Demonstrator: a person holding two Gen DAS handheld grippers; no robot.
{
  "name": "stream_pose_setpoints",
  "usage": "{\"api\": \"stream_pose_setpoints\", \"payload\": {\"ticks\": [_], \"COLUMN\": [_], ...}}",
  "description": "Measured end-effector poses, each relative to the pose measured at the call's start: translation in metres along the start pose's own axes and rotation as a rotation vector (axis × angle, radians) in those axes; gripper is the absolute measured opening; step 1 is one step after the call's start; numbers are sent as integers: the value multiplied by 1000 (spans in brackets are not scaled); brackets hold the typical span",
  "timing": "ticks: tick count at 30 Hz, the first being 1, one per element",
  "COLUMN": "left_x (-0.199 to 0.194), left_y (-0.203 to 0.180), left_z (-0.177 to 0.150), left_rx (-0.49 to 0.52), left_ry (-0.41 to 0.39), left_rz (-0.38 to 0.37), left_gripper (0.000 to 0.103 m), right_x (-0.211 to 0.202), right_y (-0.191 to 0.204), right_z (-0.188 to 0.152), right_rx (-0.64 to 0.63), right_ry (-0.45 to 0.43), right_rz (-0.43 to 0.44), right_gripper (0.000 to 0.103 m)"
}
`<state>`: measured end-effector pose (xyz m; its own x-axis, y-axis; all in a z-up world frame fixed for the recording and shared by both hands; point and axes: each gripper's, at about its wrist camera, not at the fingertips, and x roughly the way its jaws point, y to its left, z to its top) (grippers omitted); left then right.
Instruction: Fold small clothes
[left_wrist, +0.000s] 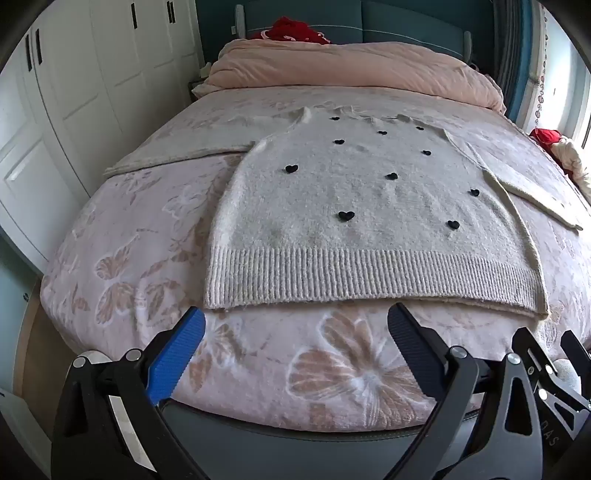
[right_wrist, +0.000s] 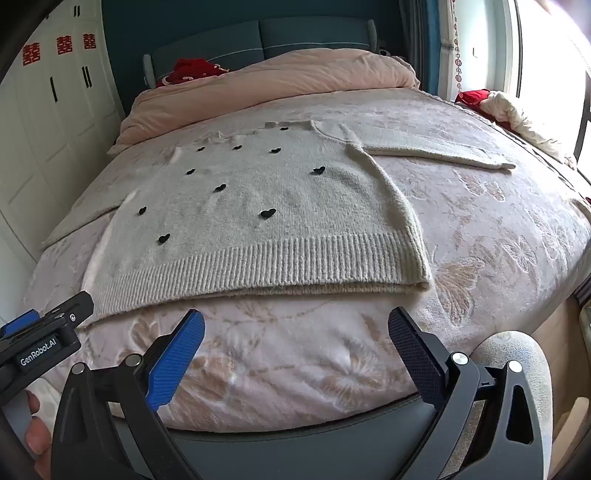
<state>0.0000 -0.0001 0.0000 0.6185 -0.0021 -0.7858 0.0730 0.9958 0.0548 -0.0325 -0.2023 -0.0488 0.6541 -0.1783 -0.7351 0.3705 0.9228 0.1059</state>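
A pale grey knit sweater with small black hearts lies flat on the bed, hem toward me, both sleeves spread out to the sides. It also shows in the right wrist view. My left gripper is open and empty, hovering just short of the ribbed hem. My right gripper is open and empty too, near the hem's right part. The left sleeve and the right sleeve lie stretched out on the bedspread.
The bed has a pink butterfly-pattern cover and a rolled pink duvet at the head. Red fabric lies by the headboard, more clothes at the right edge by the window. White wardrobes stand left.
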Motion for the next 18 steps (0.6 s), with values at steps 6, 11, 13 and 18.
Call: {"api": "stream_pose_setpoints", "payload": {"ticks": [6,11,13,18], "left_x": [-1,1,2,6], "left_y": [0,1,3,-2], "left_z": [1,-1,-1,2], "left_rx": [-2,8,7,23], "left_ry": [4,-5,-1,2], "left_rz": [-3,0,2,30], "left_gripper": [97,97,97,97], "right_x": [-1,-3,2,7], "right_y": [0,2,4,5], "right_z": [1,2,2,7], "right_rx": [2,-8,-4,5], "right_ry": [1,-2,5,20], "right_rz": [4,2,-3,-5], "right_gripper": [98,98,98,98]}}
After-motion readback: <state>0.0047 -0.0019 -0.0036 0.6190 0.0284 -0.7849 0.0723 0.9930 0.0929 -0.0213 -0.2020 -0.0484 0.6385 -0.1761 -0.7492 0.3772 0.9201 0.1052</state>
